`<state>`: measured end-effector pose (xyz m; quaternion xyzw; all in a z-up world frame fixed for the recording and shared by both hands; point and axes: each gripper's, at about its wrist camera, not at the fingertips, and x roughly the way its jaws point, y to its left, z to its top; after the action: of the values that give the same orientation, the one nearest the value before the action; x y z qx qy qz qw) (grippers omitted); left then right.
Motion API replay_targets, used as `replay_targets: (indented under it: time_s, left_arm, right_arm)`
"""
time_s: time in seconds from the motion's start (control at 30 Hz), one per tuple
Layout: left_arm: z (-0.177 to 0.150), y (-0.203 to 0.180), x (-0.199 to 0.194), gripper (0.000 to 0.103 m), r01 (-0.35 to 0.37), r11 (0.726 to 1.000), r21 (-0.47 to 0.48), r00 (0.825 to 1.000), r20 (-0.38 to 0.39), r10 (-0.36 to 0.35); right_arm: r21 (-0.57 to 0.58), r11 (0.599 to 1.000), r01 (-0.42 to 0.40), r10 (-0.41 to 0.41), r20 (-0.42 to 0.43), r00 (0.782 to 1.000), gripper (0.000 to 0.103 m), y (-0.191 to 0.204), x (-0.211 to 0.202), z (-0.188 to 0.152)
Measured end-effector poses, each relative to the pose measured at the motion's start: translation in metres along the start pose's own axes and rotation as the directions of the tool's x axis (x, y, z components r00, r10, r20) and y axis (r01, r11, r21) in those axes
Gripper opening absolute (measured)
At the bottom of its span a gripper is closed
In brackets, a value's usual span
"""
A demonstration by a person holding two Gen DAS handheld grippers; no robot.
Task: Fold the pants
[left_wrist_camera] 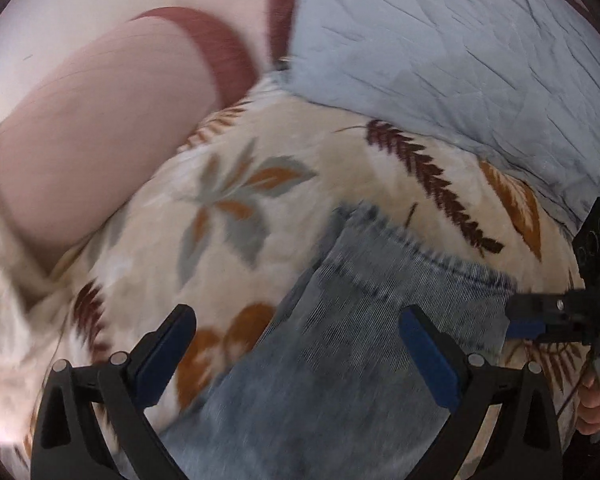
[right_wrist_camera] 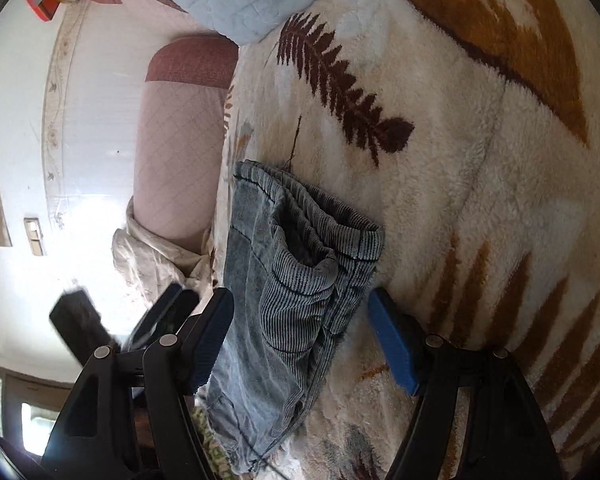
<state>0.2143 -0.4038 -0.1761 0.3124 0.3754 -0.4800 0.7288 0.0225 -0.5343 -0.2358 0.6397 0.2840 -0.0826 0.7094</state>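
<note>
The soft, limp pants (right_wrist_camera: pixel 296 280) are being straddled by the unclenched right gripper (right_wrist_camera: pixel 300 340) and left gripper (left_wrist_camera: pixel 300 356), best pinched at the near hem.

Left claw (left_wrist_camera: pixel 296 344) jaws wide apart, empty, above blurred denim pants (left_wrist_camera: pixel 340 352) on leaf-print blanket (left_wrist_camera: pixel 240 208).

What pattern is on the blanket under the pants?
Cream blanket with brown and orange leaf and fern prints; clearest in the right wrist view.

Soft daylight — left wrist view motion-smeared, right wrist view sharper, white glare at left, fisheye-bent edges.
</note>
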Motion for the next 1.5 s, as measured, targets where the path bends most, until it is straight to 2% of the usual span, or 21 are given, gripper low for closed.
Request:
replay_targets:
  time_s: [0.13, 0.37, 0.47, 0.6, 0.7, 0.77, 0.8, 0.9, 0.97, 1.07, 1.13, 1.17, 1.27, 1.3, 1.37, 1.5]
  left_arm:
    - [0.015, 0.002, 0.024, 0.095, 0.076, 0.997, 0.034, 0.997, -0.031, -0.075]
    - [0.033, 0.008, 0.060, 0.094, 0.157, 0.987, 0.033, 0.986, -0.063, -0.155]
    - [0.037, 0.011, 0.072, 0.094, 0.205, 0.979, 0.002, 0.975, -0.084, -0.204]
    - [0.040, 0.006, 0.084, 0.088, 0.273, 0.962, -0.002, 0.957, -0.103, -0.272]
    - [0.042, 0.000, 0.083, 0.076, 0.321, 0.947, 0.032, 0.943, -0.103, -0.316]
    - [0.043, -0.001, 0.083, 0.060, 0.349, 0.936, 0.042, 0.933, -0.107, -0.344]
    - [0.044, -0.003, 0.083, 0.058, 0.354, 0.934, 0.053, 0.931, -0.111, -0.347]
    - [0.044, -0.006, 0.083, 0.049, 0.350, 0.934, 0.075, 0.934, -0.111, -0.341]
    - [0.043, -0.008, 0.082, 0.039, 0.351, 0.932, 0.088, 0.934, -0.102, -0.342]
    - [0.043, -0.009, 0.076, 0.029, 0.339, 0.934, 0.114, 0.940, -0.084, -0.331]
    - [0.043, -0.007, 0.074, 0.024, 0.326, 0.939, 0.111, 0.945, -0.072, -0.319]
    - [0.043, -0.006, 0.072, 0.024, 0.328, 0.939, 0.102, 0.944, -0.066, -0.323]
    - [0.041, -0.005, 0.072, 0.023, 0.322, 0.943, 0.090, 0.947, -0.047, -0.319]
    - [0.039, -0.005, 0.072, 0.022, 0.320, 0.943, 0.087, 0.947, -0.040, -0.318]
    - [0.038, -0.004, 0.070, 0.022, 0.318, 0.945, 0.079, 0.948, -0.023, -0.317]
    - [0.036, 0.002, 0.060, 0.021, 0.325, 0.944, 0.061, 0.945, 0.027, -0.327]
  right_arm:
    - [0.030, 0.999, -0.045, 0.046, -0.031, 0.998, 0.069, -0.009, -0.001, 0.007]
    - [0.011, 0.998, -0.063, 0.064, -0.051, 0.997, 0.069, -0.012, -0.002, 0.007]
    - [-0.006, 0.998, -0.061, 0.060, -0.052, 0.997, 0.069, -0.012, -0.002, 0.006]
    - [-0.007, 0.997, -0.073, 0.073, -0.061, 0.995, 0.069, -0.008, 0.000, 0.005]
    - [0.001, 0.996, -0.094, 0.093, -0.074, 0.993, 0.069, -0.010, -0.001, 0.007]
    - [-0.005, 0.995, -0.097, 0.096, -0.080, 0.992, 0.069, -0.011, 0.000, 0.008]
    - [-0.011, 0.995, -0.097, 0.095, -0.083, 0.992, 0.069, -0.011, 0.000, 0.008]
    - [-0.024, 0.996, -0.091, 0.089, -0.084, 0.993, 0.069, -0.011, 0.002, 0.010]
    - [-0.044, 0.996, -0.079, 0.076, -0.079, 0.994, 0.069, -0.008, 0.002, 0.008]
    - [-0.083, 0.995, -0.063, 0.058, -0.064, 0.996, 0.068, -0.001, 0.003, 0.005]
    - [-0.113, 0.992, -0.048, 0.043, -0.046, 0.998, 0.063, 0.002, 0.005, 0.003]
    - [-0.123, 0.992, -0.040, 0.035, -0.040, 0.999, 0.056, 0.003, 0.006, 0.003]
    - [-0.133, 0.991, 0.013, -0.017, -0.026, 1.000, 0.024, 0.000, 0.012, 0.003]
    - [-0.121, 0.993, 0.017, -0.020, -0.026, 0.999, 0.021, -0.003, 0.013, 0.004]
    - [-0.114, 0.993, 0.004, -0.007, -0.024, 1.000, 0.021, -0.004, 0.012, 0.004]
    - [-0.158, 0.987, 0.023, -0.023, 0.004, 1.000, 0.019, 0.003, 0.008, 0.000]
